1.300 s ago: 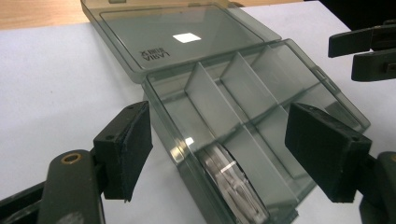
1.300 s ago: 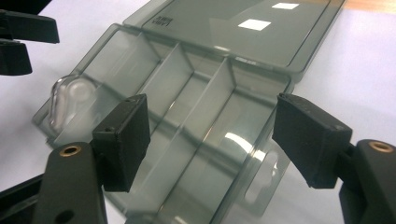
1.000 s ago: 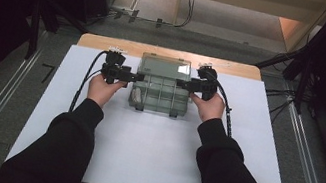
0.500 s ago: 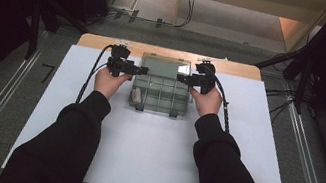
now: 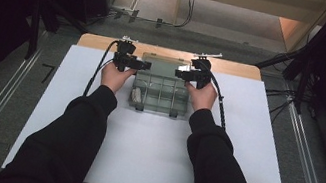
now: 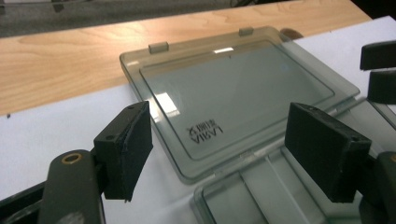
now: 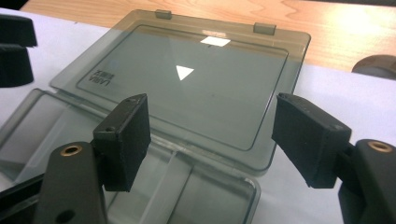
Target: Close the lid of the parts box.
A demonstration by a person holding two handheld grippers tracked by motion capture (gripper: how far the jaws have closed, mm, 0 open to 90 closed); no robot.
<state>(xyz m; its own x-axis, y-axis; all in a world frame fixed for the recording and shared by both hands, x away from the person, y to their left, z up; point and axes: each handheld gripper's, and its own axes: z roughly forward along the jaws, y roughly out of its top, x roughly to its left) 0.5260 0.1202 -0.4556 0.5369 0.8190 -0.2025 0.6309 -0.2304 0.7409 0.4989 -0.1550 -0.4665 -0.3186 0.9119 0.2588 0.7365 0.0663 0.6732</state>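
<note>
Smoky clear plastic makes up the compartment box (image 5: 158, 93), which sits on the white table (image 5: 149, 160) toward twelve o'clock, between the person's two hands. Its lid (image 5: 159, 64) is swung fully open and lies flat behind the tray, reaching onto the bare wooden strip (image 5: 98, 42) at the table's far edge. In the left gripper view the lid (image 6: 233, 93) shows two small latch tabs on its far edge and mirrored lettering near the hinge; the tray's dividers (image 6: 261, 186) start just below it.

At about ten o'clock of the box, the left gripper (image 5: 134, 62) hovers by the lid's left end, jaws spread wide with nothing between them. Its own view shows the two black pads well apart, framing the lid's near left corner without touching it.

At about two o'clock of the box, the right gripper (image 5: 185, 74) stands at the lid's right end, likewise spread wide and empty. Its view looks down over the lid (image 7: 187, 79), where a bright triangular reflection sits, and over the tray's near compartments (image 7: 177, 186).

A small pale item (image 5: 136, 96) lies in the tray's left compartment; what it is cannot be told.
</note>
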